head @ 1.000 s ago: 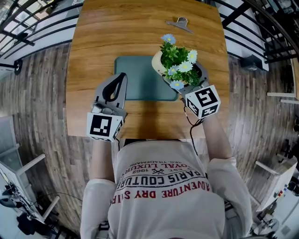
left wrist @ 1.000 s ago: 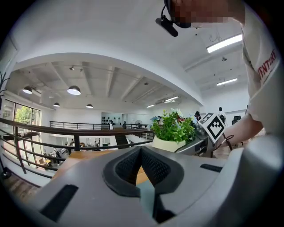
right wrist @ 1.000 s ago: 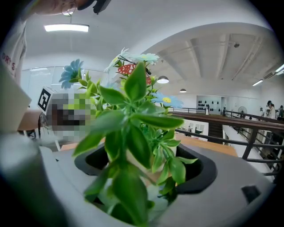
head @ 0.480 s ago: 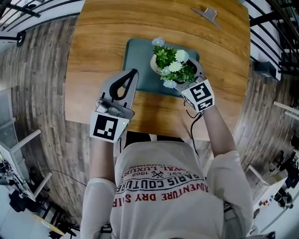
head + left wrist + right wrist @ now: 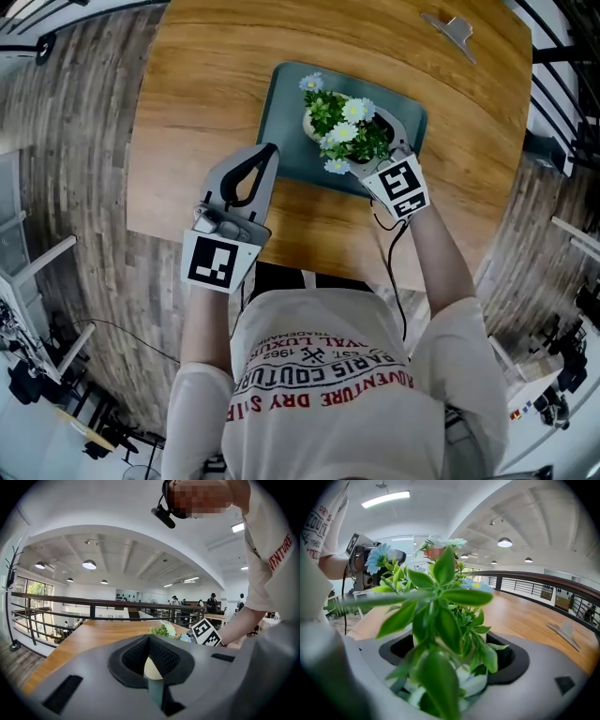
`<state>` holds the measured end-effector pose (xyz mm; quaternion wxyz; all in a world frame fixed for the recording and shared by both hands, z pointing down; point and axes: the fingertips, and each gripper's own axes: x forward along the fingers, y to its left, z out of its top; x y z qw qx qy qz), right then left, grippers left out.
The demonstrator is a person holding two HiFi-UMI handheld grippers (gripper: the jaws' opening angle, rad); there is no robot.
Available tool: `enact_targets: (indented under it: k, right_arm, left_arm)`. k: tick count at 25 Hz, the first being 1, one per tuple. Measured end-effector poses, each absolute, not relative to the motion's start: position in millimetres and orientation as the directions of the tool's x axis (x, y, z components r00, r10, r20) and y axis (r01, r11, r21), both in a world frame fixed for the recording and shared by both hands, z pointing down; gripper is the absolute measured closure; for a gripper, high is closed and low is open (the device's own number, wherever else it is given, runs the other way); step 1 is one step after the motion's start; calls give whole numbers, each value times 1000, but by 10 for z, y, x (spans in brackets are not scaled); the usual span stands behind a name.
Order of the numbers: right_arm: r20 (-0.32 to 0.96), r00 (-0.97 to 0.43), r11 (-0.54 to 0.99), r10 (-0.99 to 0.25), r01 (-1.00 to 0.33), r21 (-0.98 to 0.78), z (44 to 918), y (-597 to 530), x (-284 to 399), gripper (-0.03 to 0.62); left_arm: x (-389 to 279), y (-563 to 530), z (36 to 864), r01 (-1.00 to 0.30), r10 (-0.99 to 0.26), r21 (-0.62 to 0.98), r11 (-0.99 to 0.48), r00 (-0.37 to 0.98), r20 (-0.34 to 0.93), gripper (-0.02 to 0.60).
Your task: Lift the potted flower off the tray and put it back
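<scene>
A potted flower (image 5: 339, 127), white daisies and green leaves in a cream pot, stands over the middle of a teal tray (image 5: 291, 141) on a wooden table (image 5: 206, 84). My right gripper (image 5: 361, 131) is shut on the pot from the near right. I cannot tell whether the pot rests on the tray. In the right gripper view the leaves (image 5: 440, 616) fill the space between the jaws of the right gripper (image 5: 450, 653). My left gripper (image 5: 264, 152) is shut and holds nothing, its tips at the tray's near left edge. The left gripper view shows the flowers (image 5: 165, 630) beyond the jaws of the left gripper (image 5: 149, 641).
A metal clip (image 5: 452, 26) lies at the table's far right corner and also shows in the right gripper view as the clip (image 5: 565, 632). Black railings (image 5: 567, 56) run past the table's right side. People sit at a distant table (image 5: 211, 616).
The right gripper has carried the potted flower from the tray's right edge to over its middle. The left gripper has stayed by the tray's near left.
</scene>
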<state>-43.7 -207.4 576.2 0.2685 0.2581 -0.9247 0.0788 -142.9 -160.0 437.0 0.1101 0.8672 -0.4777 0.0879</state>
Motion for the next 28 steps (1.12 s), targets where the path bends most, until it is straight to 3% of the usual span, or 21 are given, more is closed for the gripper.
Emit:
enact_targets:
  k: [15, 28]
  right_arm:
    - [541, -760, 885, -360, -461, -59, 5910, -2054, -507, 128]
    - [496, -696, 806, -520, -591, 16, 5179, -1925, -136, 128]
  left_arm:
    - [-1530, -1506, 4505, -870, -819, 99, -484, 490, 300, 569]
    - [-1451, -1487, 4193, -861, -831, 40, -507, 500, 241, 569]
